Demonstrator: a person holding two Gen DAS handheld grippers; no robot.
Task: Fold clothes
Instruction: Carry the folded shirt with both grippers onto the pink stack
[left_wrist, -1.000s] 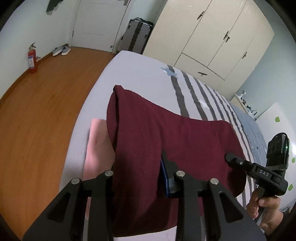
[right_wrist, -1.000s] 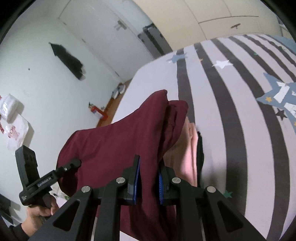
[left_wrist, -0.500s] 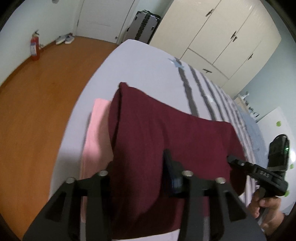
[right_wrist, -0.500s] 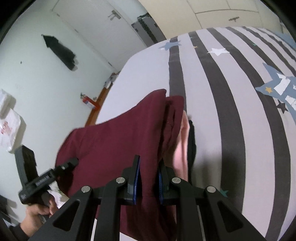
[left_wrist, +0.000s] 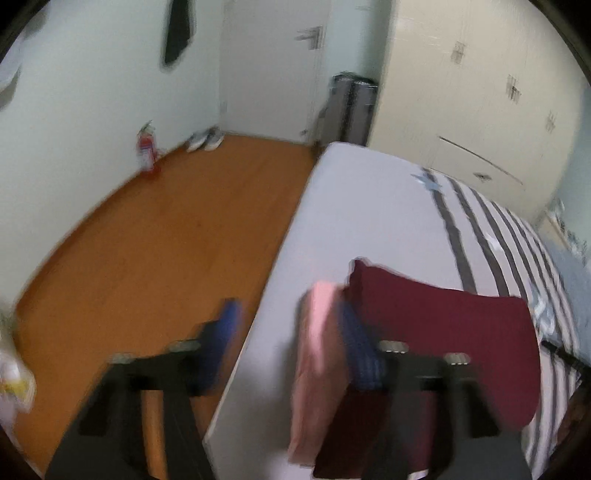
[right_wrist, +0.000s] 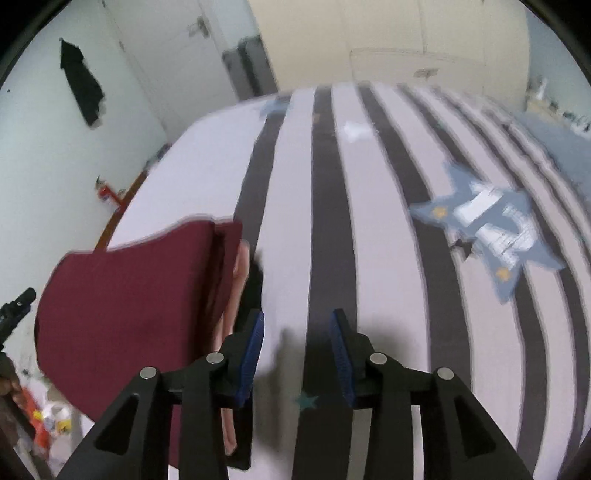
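Note:
A folded maroon garment (left_wrist: 454, 332) lies on top of a folded pink garment (left_wrist: 314, 354) near the bed's edge; it also shows in the right wrist view (right_wrist: 125, 306), with the pink garment (right_wrist: 236, 288) and a dark layer peeking out beside it. My left gripper (left_wrist: 291, 339) is open and empty, its jaws spread wide to the left of the stack. My right gripper (right_wrist: 297, 350) is open and empty, just right of the stack over the striped bedsheet (right_wrist: 388, 221). Both views are motion-blurred.
The bed edge (left_wrist: 273, 266) drops to a wooden floor (left_wrist: 147, 251) on the left. A fire extinguisher (left_wrist: 146, 149), shoes (left_wrist: 205, 140), a suitcase (left_wrist: 351, 107) and wardrobe doors (left_wrist: 480, 92) stand at the far walls.
Both grippers have opened and let go of the maroon garment, which now lies on the pink one. Both have pulled back and swung outward from the stack.

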